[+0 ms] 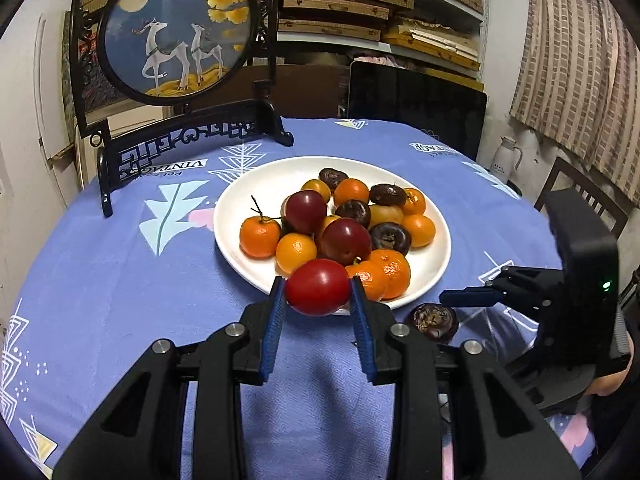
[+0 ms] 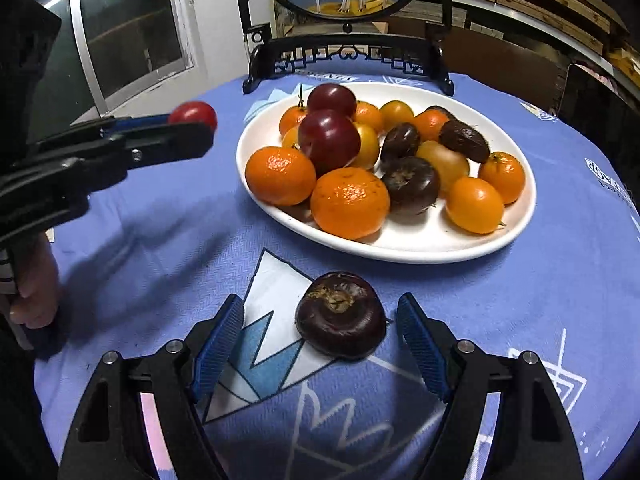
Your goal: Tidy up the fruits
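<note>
Left wrist view: the left gripper is clamped on a red tomato, its blue pads pressing both sides of the fruit, which is held just above the near rim of the white plate. To the right, on the blue patterned tablecloth, a dark brown water chestnut lies just outside the plate, with the right gripper reaching in beside it.

On the plate, oranges, two dark red plums, yellow-orange kumquat-like fruits and more dark chestnuts are piled together, touching one another. Behind the plate stands a round framed deer picture on a black carved stand, and further back are shelves stacked with flat boxes.

In the right wrist view, the right gripper stands with its jaws spread wide, one on either side of the lone water chestnut and touching neither side of it. The chestnut sits on the cloth near the plate's front rim. To the left, the left gripper carries the tomato in the air beside the plate.
</note>
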A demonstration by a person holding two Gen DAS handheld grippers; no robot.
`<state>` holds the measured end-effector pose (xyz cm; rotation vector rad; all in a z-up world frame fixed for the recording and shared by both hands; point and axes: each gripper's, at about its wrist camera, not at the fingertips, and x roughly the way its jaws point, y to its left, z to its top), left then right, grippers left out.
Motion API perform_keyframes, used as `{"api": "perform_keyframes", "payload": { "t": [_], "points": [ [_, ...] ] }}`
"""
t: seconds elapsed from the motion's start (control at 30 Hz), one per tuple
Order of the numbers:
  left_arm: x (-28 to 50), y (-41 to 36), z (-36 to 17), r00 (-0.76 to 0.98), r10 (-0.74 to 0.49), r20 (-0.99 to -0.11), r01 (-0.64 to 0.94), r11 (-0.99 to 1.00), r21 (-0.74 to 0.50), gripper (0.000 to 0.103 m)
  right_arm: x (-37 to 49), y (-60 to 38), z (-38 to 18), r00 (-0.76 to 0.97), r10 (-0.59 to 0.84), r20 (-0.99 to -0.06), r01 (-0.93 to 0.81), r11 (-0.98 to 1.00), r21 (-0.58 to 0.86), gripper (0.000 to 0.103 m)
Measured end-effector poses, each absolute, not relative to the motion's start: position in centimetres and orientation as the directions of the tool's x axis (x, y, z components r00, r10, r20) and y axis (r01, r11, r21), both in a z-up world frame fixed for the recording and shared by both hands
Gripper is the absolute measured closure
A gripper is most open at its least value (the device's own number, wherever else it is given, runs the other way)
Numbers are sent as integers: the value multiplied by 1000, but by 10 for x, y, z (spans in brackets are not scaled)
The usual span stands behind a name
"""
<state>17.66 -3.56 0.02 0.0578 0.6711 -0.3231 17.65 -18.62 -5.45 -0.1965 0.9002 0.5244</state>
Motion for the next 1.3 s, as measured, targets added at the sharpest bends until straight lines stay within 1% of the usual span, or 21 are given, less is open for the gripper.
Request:
{"api": "perform_keyframes", "payload": {
  "t": [0.1,0.13,0.17,0.2,0.37,0.47,0.57,0.63,0.8,0.87,0.97,1.1,1.2,1.23,1.27,1.3],
  "points": [
    [176,-37,-1,732,-277,-622,316,947,-49,72,179,-189,-58,492,359,-793,-501,862,79,26],
    [177,-37,-1,732,-276,-623,316,948,-48,72,180,-193,-57,495,361,-791,-495,865,85,36],
    [177,-36,-2,731,-274,-625,315,948,-48,72,180,-196,-56,499,365,-786,-483,870,97,54],
    [178,-36,-3,728,-272,-629,313,948,-48,72,182,-199,-56,502,365,-784,-476,874,102,59],
    [179,-35,-4,727,-264,-634,302,952,-51,72,177,-208,-55,478,411,-776,-482,862,160,59],
    [177,-32,-2,731,-275,-625,304,951,-62,72,175,-217,-49,463,466,-754,-472,850,235,60],
    [176,-30,4,725,-295,-623,315,946,-80,72,173,-233,-33,456,544,-704,-450,824,345,60],
    [182,-29,13,718,-313,-622,321,941,-103,72,180,-242,-15,469,579,-667,-439,808,392,60],
    [226,-26,44,714,-316,-624,309,943,-124,72,228,-244,38,519,576,-632,-420,815,399,60],
    [249,-25,50,714,-318,-624,297,944,-142,72,252,-238,49,530,569,-629,-411,821,396,60],
    [297,-25,43,675,-326,-662,273,944,-186,72,291,-230,49,540,552,-636,-375,834,406,60],
    [333,-31,23,644,-294,-706,237,955,-180,72,334,-218,30,539,520,-663,-327,854,405,60],
    [343,-35,15,626,-296,-722,243,953,-181,72,349,-213,17,533,513,-673,-317,859,403,58],
    [345,-35,13,621,-296,-726,242,953,-182,71,347,-213,16,538,505,-675,-312,863,397,53],
    [345,-35,12,619,-295,-728,237,954,-185,61,347,-214,16,550,494,-674,-305,870,389,42],
    [343,-33,13,624,-293,-724,232,955,-186,50,344,-215,17,561,488,-669,-301,873,385,39]
  ]
}}
